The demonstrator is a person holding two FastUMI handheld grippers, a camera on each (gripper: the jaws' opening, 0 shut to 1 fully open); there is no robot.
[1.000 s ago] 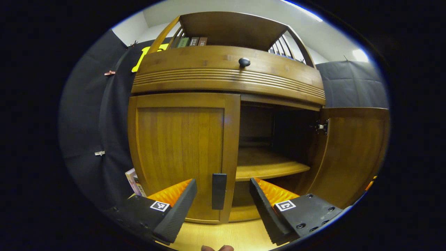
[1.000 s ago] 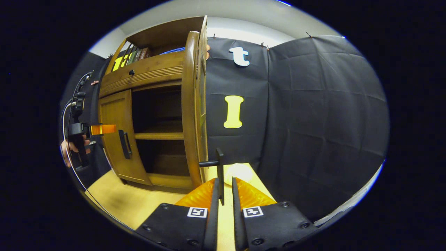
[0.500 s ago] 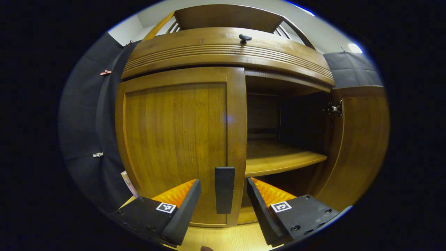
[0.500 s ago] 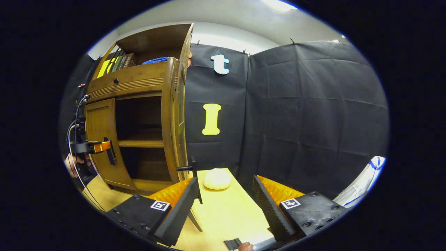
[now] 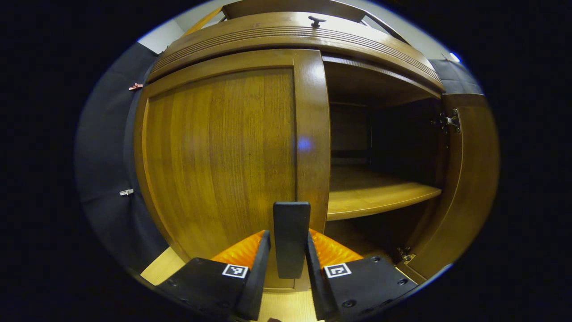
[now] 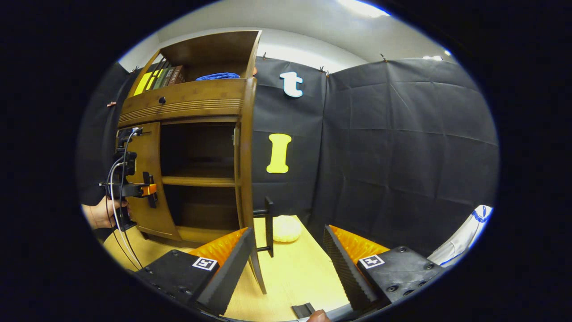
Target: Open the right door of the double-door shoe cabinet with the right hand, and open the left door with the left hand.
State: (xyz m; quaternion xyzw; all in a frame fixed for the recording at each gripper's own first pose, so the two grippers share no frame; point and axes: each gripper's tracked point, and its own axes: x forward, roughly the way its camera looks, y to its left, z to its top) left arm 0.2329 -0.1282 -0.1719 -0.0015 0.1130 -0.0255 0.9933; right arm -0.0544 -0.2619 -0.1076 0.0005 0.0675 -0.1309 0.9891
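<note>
The left gripper (image 5: 287, 268) was clamped on the left door's handle (image 5: 291, 237), apparently gripping it; the left door (image 5: 223, 152) stood closed. The right gripper (image 6: 286, 264) gaped apart near the open right door (image 6: 246, 179), beyond a pale round object (image 6: 286, 228).

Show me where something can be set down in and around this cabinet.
The shelf behind the open right door is bare, and so is the cabinet floor below it. On the table, a pale round lump sits near the wall. The left gripper crowds the left door's handle.
</note>
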